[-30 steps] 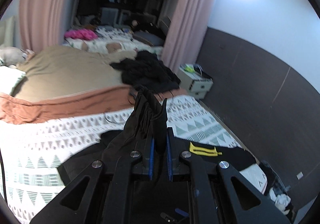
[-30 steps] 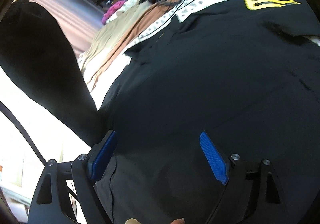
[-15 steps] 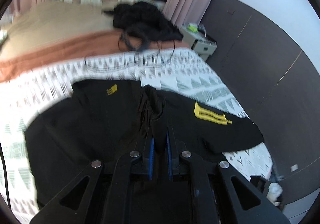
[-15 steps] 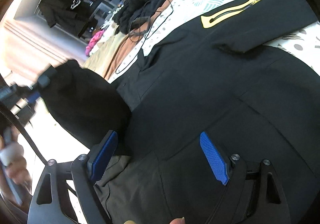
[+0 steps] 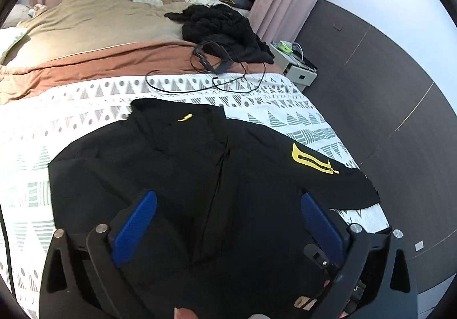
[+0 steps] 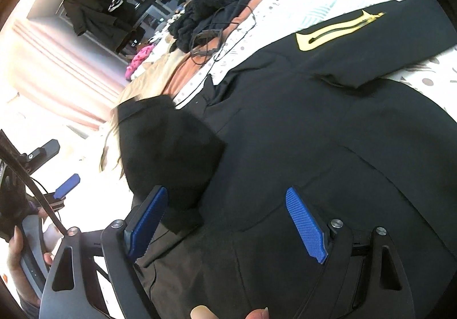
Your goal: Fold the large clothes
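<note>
A large black jacket (image 5: 200,176) lies spread on the patterned bedspread (image 5: 71,119), with a yellow zip pocket (image 5: 311,160) on its right sleeve. My left gripper (image 5: 228,199) hovers over the jacket's front. Its jaws are opening wide and the pads press on nothing. The right wrist view shows the jacket (image 6: 314,125) with its other sleeve (image 6: 171,153) folded over the body. My right gripper (image 6: 225,193) stands open just above the cloth near that sleeve's end. One blue pad (image 6: 67,185) of the left gripper shows at the left edge.
A heap of black clothes (image 5: 222,28) and a black cable (image 5: 211,82) lie further up the bed, beside a tan duvet (image 5: 85,25). A white nightstand (image 5: 297,68) stands by the dark wall panel (image 5: 385,85). A hand (image 6: 17,247) holds the left gripper.
The left gripper came down onto the jacket with a bunch of black cloth pinched, then let it go and opened wide. The right gripper stayed open and shifted a little.
</note>
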A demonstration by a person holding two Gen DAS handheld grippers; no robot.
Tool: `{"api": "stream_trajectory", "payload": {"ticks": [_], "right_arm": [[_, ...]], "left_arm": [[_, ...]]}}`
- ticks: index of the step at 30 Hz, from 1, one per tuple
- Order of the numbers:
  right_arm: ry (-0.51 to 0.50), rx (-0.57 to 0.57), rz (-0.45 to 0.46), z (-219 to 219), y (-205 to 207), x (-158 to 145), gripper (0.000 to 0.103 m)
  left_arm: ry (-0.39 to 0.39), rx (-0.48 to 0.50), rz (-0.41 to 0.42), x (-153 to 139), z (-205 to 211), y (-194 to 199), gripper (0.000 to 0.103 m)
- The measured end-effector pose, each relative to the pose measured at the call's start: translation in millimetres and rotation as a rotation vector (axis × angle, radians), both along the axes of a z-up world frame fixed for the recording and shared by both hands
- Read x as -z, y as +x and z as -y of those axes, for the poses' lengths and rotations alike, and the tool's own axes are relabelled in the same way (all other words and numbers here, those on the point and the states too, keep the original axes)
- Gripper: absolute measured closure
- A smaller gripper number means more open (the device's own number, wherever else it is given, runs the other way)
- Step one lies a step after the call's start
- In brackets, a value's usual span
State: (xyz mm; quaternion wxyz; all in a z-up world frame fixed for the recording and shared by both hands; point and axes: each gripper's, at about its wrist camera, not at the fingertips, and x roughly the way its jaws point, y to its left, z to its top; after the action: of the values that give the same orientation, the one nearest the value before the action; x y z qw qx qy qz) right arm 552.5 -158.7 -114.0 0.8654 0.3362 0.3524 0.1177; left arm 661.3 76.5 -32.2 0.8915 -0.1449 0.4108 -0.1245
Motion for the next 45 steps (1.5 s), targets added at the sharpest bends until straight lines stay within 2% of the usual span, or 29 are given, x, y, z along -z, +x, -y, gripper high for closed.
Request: {"api": "stream_trajectory", "payload": {"ticks": [7,15,21,24,26,29,32,36,38,42,44,45], "right_arm": [[0.013,-0.051,0.004,-4.1,2.9,-0.1,0.019],[-0.095,-0.115,0.007,-30.8,23.8,-10.6,0.019],[-0.234,-0.203,0.010,-68.5,40.6,-28.1,0.019],[-0.319,-0.250,0.031,-91.1,54.1,-42.6,0.019],[-0.353,-0.277,0.040,-104.3,64.0,-51.3,0.019],[-0.415,-0.314,0.047,-125.4,77.9,-58.1,0.019],[-0.476,-0.354,0.040,-151.2,98.9,-59.0,0.019],[-0.524,-0.368,-0.001,-185.8,132.7,-52.0,0.019],[-0.536,-0.373,-0.033,-203.4,146.8,-46.0,0.019],[-0.611,-0.379,-0.091,-232.1,171.3,-29.5,0.019],[-0.682,-0.377,-0.112,-248.7,182.1,-19.7,0.025],[-0.713,-0.373,-0.122,-254.3,186.8,-14.8,0.037]], "left_arm": [[0.030,-0.127,-0.016,10.7,-55.1,-42.8,0.000],[0.073,-0.325,-0.009,50.6,-113.8,-100.9,0.000],[-0.024,-0.446,-0.033,97.7,-153.3,-125.4,0.002],[-0.065,-0.509,-0.050,124.3,-172.4,-136.9,0.016],[-0.109,-0.541,-0.071,142.0,-183.9,-140.6,0.031],[-0.160,-0.570,-0.083,167.6,-197.4,-145.7,0.032],[-0.173,-0.560,-0.109,182.0,-203.2,-142.9,0.038],[-0.161,-0.550,-0.111,190.8,-202.5,-139.6,0.041],[-0.155,-0.546,-0.130,196.7,-201.1,-134.3,0.056],[-0.133,-0.565,-0.140,204.5,-202.0,-134.7,0.067],[-0.127,-0.565,-0.139,205.3,-200.9,-133.8,0.067],[-0.119,-0.565,-0.138,205.1,-200.8,-133.2,0.067]]}}
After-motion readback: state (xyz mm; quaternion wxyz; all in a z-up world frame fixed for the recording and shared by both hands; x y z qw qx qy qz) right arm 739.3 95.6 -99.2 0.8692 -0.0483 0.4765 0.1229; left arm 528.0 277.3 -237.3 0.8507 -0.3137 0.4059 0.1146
